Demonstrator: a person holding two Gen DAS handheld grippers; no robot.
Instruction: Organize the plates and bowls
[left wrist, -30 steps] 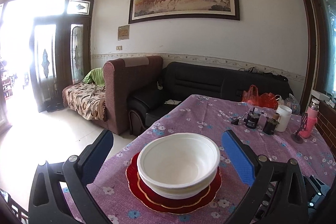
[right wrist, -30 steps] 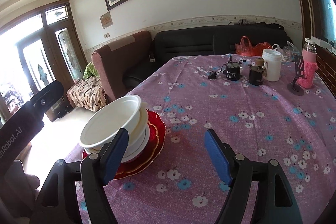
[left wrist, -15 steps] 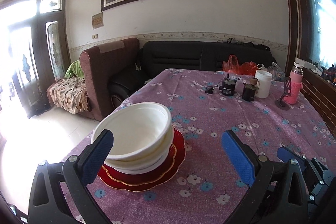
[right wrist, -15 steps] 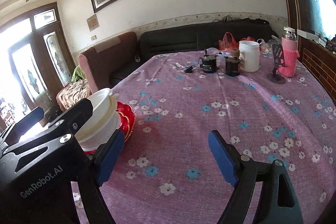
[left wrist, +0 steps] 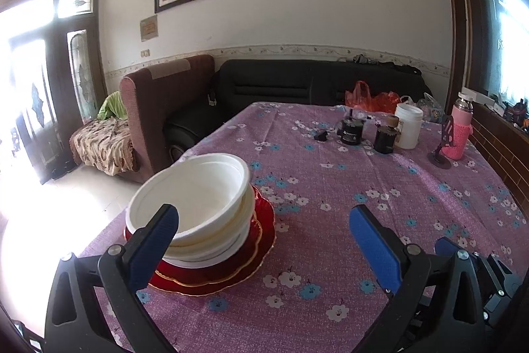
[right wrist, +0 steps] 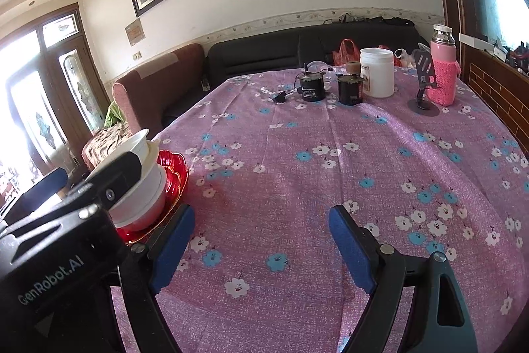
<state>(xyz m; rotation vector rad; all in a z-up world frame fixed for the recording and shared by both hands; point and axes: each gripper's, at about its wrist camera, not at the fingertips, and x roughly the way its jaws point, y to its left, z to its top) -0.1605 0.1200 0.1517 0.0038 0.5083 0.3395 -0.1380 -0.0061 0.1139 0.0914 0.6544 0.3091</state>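
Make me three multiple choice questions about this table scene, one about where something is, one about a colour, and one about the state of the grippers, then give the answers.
1. Where do the white bowls sit?
A. stacked on the red plates
B. beside the white jar
C. on the sofa

2. What colour is the knitted sleeve on the flask?
A. green
B. pink
C. blue

3. How do the left gripper and right gripper stand?
A. both shut on a bowl
B. left shut, right open
C. both open and holding nothing

Answers: 1 A, the bowls nest on top of the red plates near the table's edge. 2 B, the sleeve is plainly pink. 3 C, each pair of blue pads stands wide apart with only tablecloth between them.
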